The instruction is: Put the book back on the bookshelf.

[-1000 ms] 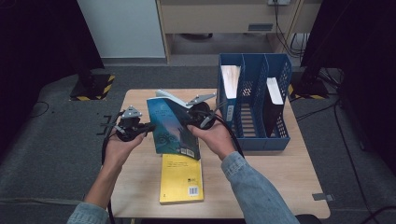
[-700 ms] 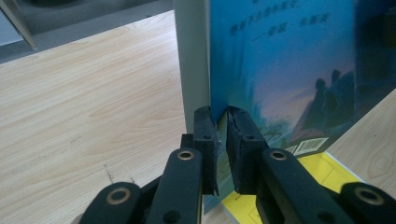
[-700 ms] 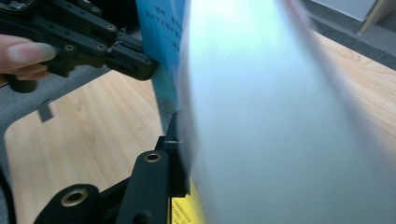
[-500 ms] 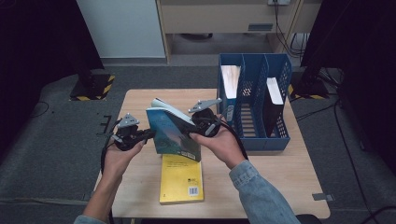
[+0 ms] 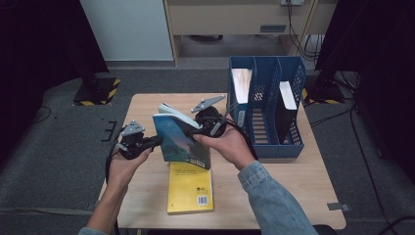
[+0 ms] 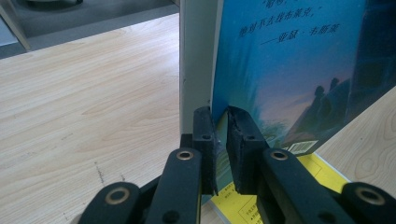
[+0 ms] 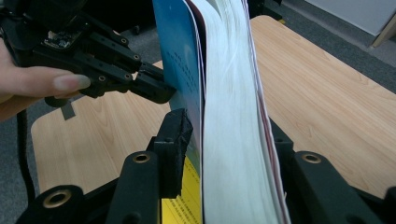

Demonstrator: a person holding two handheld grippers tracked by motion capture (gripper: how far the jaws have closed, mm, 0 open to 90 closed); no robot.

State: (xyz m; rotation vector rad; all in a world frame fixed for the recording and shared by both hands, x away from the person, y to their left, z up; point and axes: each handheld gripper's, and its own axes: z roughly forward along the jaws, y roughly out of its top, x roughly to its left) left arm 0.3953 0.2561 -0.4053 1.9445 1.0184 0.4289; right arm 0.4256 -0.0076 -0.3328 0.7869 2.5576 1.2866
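A blue-covered book (image 5: 181,139) is held on edge above the wooden table (image 5: 303,186), between my two grippers. My left gripper (image 5: 157,141) is shut on the edge of the blue cover (image 6: 289,70) alone; in the left gripper view (image 6: 222,126) the white page block lies just outside its jaws. My right gripper (image 5: 198,129) straddles the whole book (image 7: 224,93) from the other side. Its jaws (image 7: 229,126) have just been opening, the pages fan out between them, and its near pad (image 7: 175,135) still touches the cover. The far pad is hidden behind the pages.
A yellow book (image 5: 191,191) lies flat on the table under the blue one. A blue file rack (image 5: 266,147) stands at the right, with a white book (image 5: 242,83) and a dark one (image 5: 288,95) upright in its slots.
The blue book has been lifted and tipped more upright. The right hand has risen with it, while the left hand has stayed nearly in place.
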